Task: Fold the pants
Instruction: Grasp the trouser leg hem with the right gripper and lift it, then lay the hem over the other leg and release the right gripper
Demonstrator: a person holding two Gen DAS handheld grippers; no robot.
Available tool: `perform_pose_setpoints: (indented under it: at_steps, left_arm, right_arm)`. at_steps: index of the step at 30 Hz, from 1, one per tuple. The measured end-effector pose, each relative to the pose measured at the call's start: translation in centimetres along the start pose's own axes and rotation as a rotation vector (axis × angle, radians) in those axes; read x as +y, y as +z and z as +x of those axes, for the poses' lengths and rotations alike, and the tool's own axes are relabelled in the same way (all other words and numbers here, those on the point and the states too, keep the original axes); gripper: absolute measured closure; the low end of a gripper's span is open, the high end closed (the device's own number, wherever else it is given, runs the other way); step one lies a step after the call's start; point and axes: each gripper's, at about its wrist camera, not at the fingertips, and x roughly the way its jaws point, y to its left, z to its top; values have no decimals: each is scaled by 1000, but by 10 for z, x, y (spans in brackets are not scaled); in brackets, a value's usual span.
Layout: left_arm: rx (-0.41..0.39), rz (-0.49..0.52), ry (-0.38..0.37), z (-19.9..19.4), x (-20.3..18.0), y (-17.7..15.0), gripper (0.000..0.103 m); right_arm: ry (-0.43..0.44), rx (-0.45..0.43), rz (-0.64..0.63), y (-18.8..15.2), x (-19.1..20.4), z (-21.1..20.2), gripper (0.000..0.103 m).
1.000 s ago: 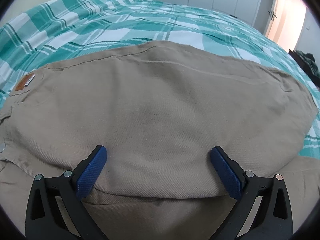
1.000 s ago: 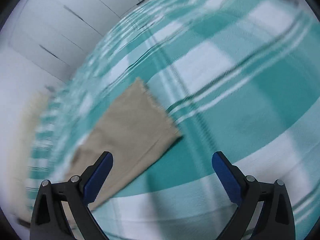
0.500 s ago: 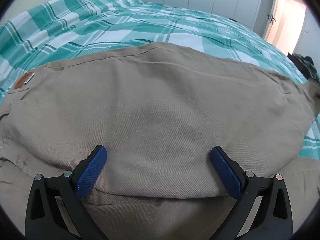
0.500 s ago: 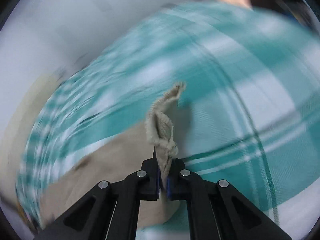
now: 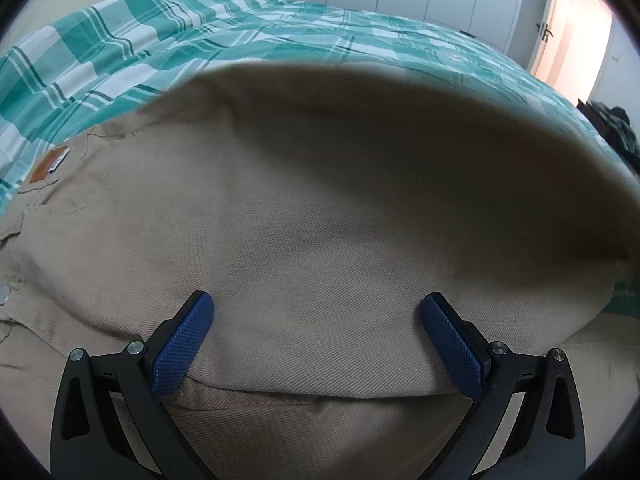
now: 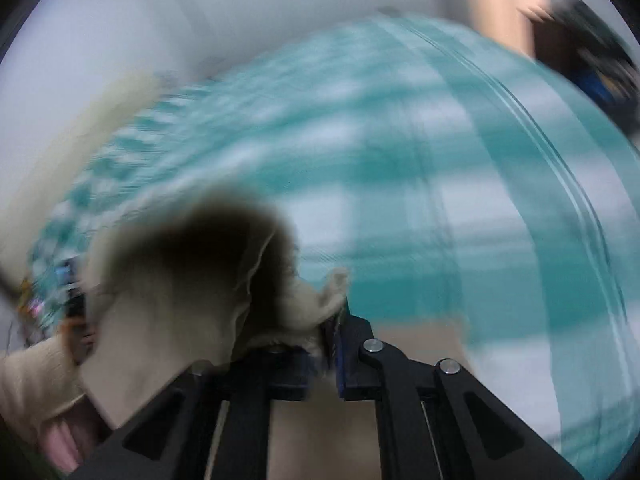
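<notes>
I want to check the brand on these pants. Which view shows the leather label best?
The left wrist view: the leather label sits sharp on the pants near the waistband, at the left edge. The right wrist view is motion-blurred and shows only bunched cloth, no label.

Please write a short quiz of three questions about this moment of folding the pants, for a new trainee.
1. True or false: the right gripper is shut on the pants.
2. Which gripper is open? A) left B) right
3. Fill in: the pants lie on a green and white checked ____.

Key: 1 true. 2 A, the left gripper, resting on the pants. 3 bedcover.
</notes>
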Motion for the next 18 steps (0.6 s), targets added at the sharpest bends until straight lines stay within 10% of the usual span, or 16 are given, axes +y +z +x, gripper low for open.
perform_pose_setpoints:
  at_steps: [1, 2, 18]
  left_arm:
    - [9, 0, 1, -1, 0, 1, 1]
    - [23, 1, 3, -1, 0, 3, 1]
    - [154, -172, -113, -94, 36, -60, 1]
  right_arm:
    - [-74, 31, 29, -7, -9, 10, 40]
    - [-123, 46, 47, -12, -14, 16, 33]
    - [-382, -24, 118, -17, -35, -52, 21]
